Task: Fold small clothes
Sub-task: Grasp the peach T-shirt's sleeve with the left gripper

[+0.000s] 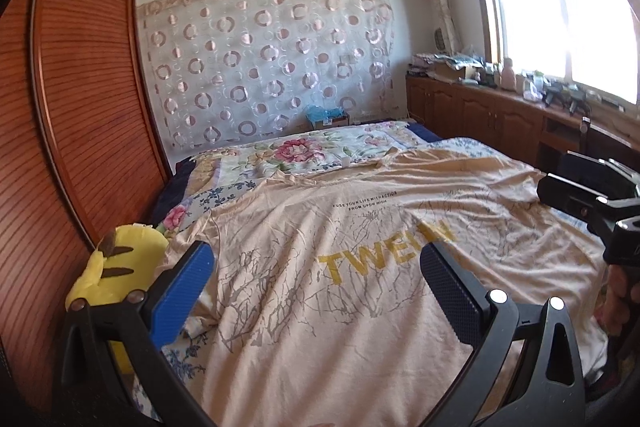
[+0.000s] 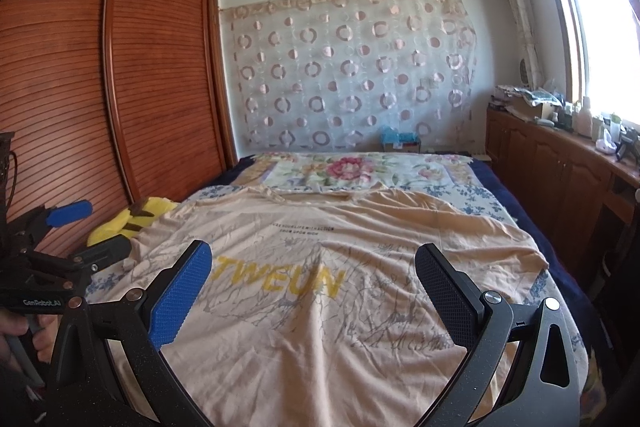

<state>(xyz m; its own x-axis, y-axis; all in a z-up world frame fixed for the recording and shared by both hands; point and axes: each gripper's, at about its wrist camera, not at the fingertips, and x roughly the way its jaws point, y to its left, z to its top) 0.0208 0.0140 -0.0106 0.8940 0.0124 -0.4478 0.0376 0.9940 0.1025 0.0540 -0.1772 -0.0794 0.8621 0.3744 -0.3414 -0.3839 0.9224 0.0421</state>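
A peach T-shirt (image 1: 340,267) with yellow "TWEUN" lettering and grey branch print lies spread flat on the bed, collar toward the far end. It also shows in the right wrist view (image 2: 320,267). My left gripper (image 1: 316,259) is open and empty, hovering over the shirt's near left part. My right gripper (image 2: 314,259) is open and empty over the shirt's near middle. The right gripper's body shows at the right edge of the left wrist view (image 1: 592,195). The left gripper also shows at the left edge of the right wrist view (image 2: 76,231), open.
A yellow plush toy (image 1: 116,267) lies at the bed's left edge beside the wooden wardrobe (image 1: 80,107). A floral quilt (image 1: 304,151) covers the far end of the bed. Wooden cabinets (image 1: 480,111) with clutter run along the right under the window.
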